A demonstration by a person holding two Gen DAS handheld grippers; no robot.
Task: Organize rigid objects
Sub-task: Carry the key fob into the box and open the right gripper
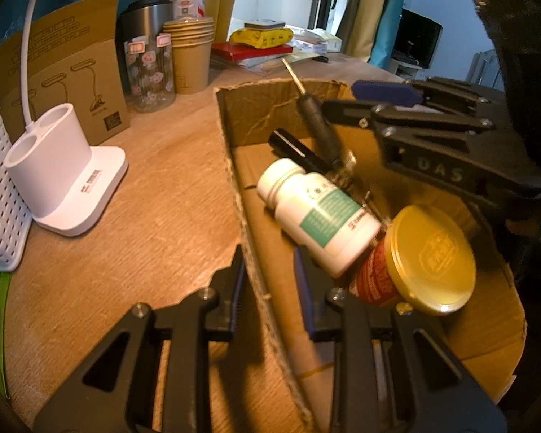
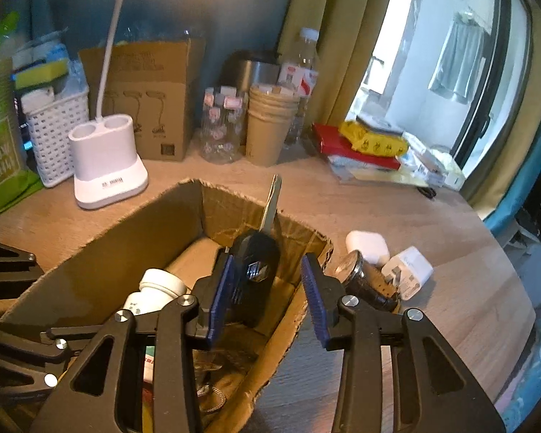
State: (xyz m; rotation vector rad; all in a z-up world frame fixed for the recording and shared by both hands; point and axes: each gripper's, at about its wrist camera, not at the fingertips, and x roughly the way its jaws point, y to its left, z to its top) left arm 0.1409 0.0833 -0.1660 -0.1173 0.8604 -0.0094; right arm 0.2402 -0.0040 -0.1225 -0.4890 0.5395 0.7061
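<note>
An open cardboard box (image 1: pixel 231 151) (image 2: pixel 126 231) lies on the wooden desk. In it are a white pill bottle (image 1: pixel 317 213) (image 2: pixel 158 285), a red jar with a gold lid (image 1: pixel 425 256) and a black pen (image 1: pixel 295 151). My left gripper (image 1: pixel 268 281) is shut on the box's side wall, one finger on each side. A black car key (image 2: pixel 256 270) (image 1: pixel 317 122) stands in the box, blade up. It sits between the jaws of my right gripper (image 2: pixel 267 281) (image 1: pixel 342 99), against the left pad and apart from the right one. To the right of the box lie a white earbud case (image 2: pixel 366 245), a watch (image 2: pixel 368 285) and a white charger (image 2: pixel 409 270).
A white lamp base (image 1: pixel 65 169) (image 2: pixel 106 158), a white basket (image 2: pixel 56 133), a printed cardboard carton (image 2: pixel 151 101), a glass jar (image 2: pixel 221 126) and stacked paper cups (image 2: pixel 268 122) line the back. Books and packets (image 2: pixel 360 144) lie at the back right. The desk edge runs along the right.
</note>
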